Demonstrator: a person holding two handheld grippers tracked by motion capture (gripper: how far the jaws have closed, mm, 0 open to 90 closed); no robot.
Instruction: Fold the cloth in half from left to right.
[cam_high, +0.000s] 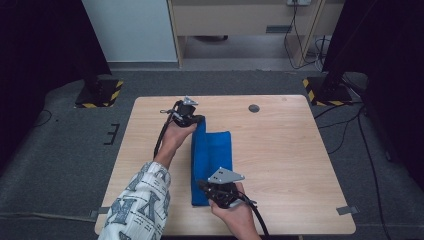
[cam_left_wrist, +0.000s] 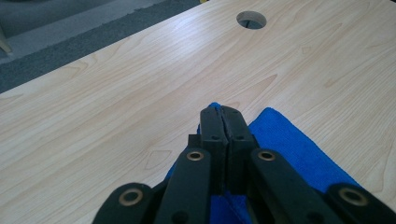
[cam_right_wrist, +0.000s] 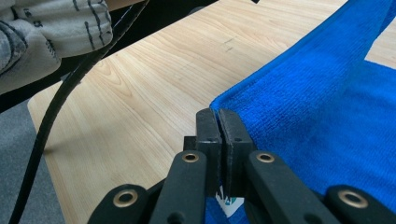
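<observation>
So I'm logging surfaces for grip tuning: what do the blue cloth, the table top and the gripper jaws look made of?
The blue cloth looks like microfibre towelling: fine matte nap, stitched edge. The table top shows pale wood grain with a smooth, low sheen, probably laminate rather than solid wood. The left gripper and right gripper have matte black jaws, seemingly plastic, with brass-coloured rivets.

Light wood table (cam_high: 280, 150) with a round cable hole (cam_high: 254, 108) near its far edge, tape tabs at the near corners. Grey carpet floor (cam_high: 60, 150) around it. Two dark stands on hazard-striped bases (cam_high: 100, 93) — left and right. Behind: pale wall panel (cam_high: 131, 30), light wooden furniture (cam_high: 240, 20), loose cables (cam_high: 300, 45) on the floor.
</observation>
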